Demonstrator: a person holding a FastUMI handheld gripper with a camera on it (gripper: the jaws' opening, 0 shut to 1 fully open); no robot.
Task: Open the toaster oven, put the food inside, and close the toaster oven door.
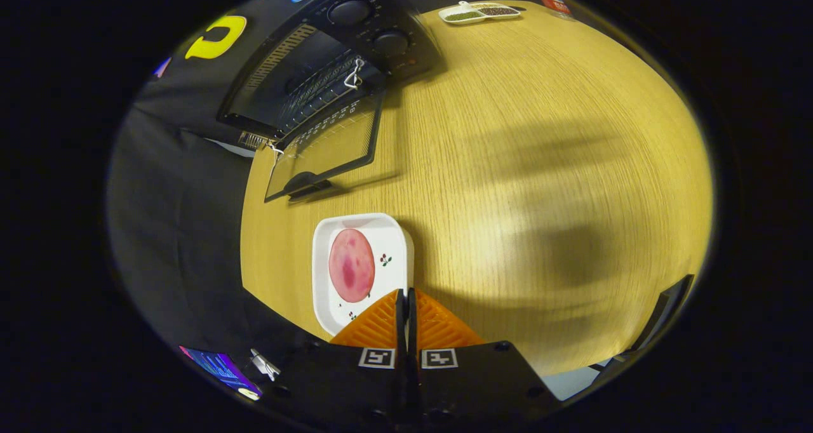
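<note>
A black toaster oven (330,58) stands at the far left of the wooden table, beyond the fingers. Its glass door (327,150) hangs open and lies flat toward me, with the wire rack visible inside. Between the door and my fingers sits a white square plate (394,242) holding a round pink slice of meat (350,265). My gripper (405,296) hovers above the plate's near right corner. Its fingers are shut together with nothing between them.
A small white divided dish (479,12) with dark contents sits at the table's far edge, next to a red and white packet (551,1). The table's left edge (254,185) runs past the plate and oven door. A dark object (664,312) lies at the near right.
</note>
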